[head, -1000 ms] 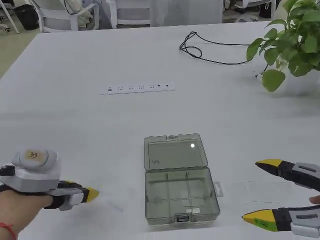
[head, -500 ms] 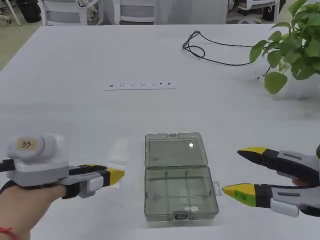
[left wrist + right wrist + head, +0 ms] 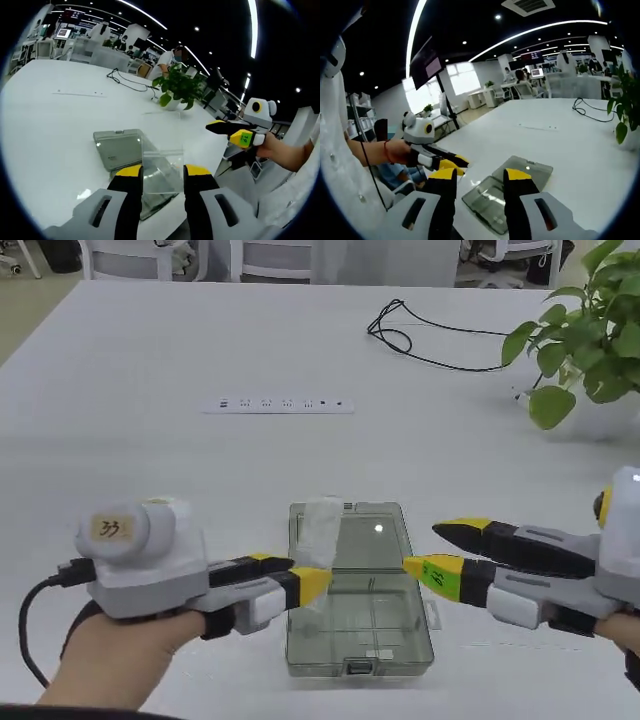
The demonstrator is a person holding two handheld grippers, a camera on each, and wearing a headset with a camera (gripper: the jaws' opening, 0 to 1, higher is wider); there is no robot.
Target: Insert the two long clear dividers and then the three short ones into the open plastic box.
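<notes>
Far left: left hand (image 3: 120,645) low, wrist level, aiming the left gripper (image 3: 305,572) to the right. Its fingers are clamped on a clear divider (image 3: 322,525), which stands up from the tips over the left part of the box (image 3: 330,665). In the left gripper view the sheet spans between the two fingers, with the box just beyond them. The box is open, its lid (image 3: 375,545) flat on the table (image 3: 150,470) behind the base, and it sits between the two sets of fingertips. The right gripper (image 3: 437,548) comes in from the right, roughly level, pointing left, fingers apart, tips at the box's right edge. Half a second ago the left tips were well left of the box, close to the table. The right tips were just off the box's right side and are now closer in. The box is unmoved.
</notes>
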